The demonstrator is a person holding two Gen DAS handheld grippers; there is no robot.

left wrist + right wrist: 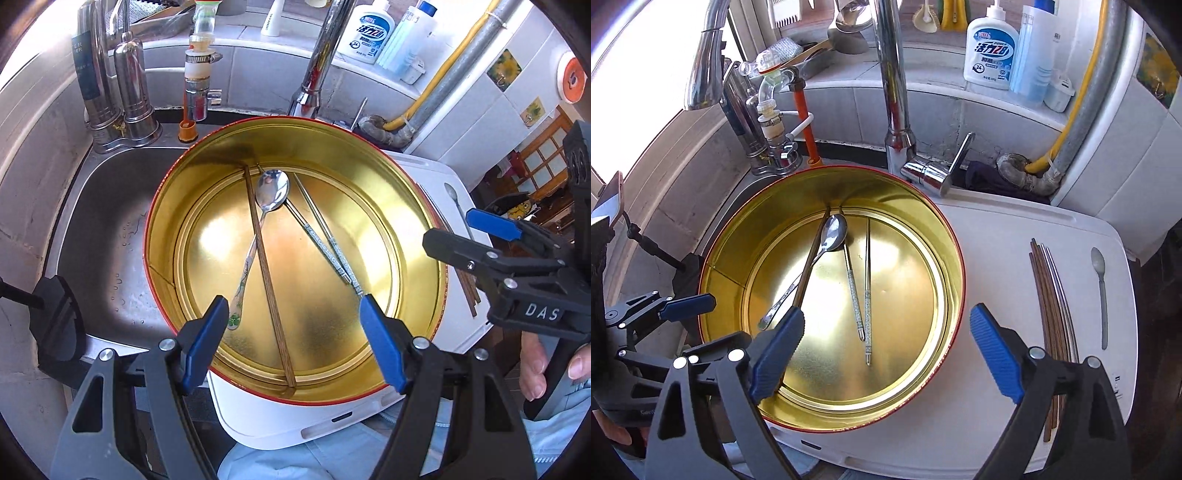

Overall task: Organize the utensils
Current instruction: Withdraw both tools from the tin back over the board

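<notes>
1. both tools stand wide open and hold nothing: left tool (295,332), right tool (886,354).
2. the wooden chopstick (267,280) in the gold tin (424,236) lies just ahead between the left tool's fingers, its long axis pointing away.

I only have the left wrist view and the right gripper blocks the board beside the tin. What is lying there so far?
Observer: A bundle of chopsticks lies lengthwise on the white board, brown wooden ones on the left and metal ones on the right, side by side.
Operator: I can just see a spoon tip up there. Is it mixed in with them?
Observer: No. The grey spoon lies by itself to the right of the bundle, clear of it and roughly parallel, with its bowl at the far end.
</notes>
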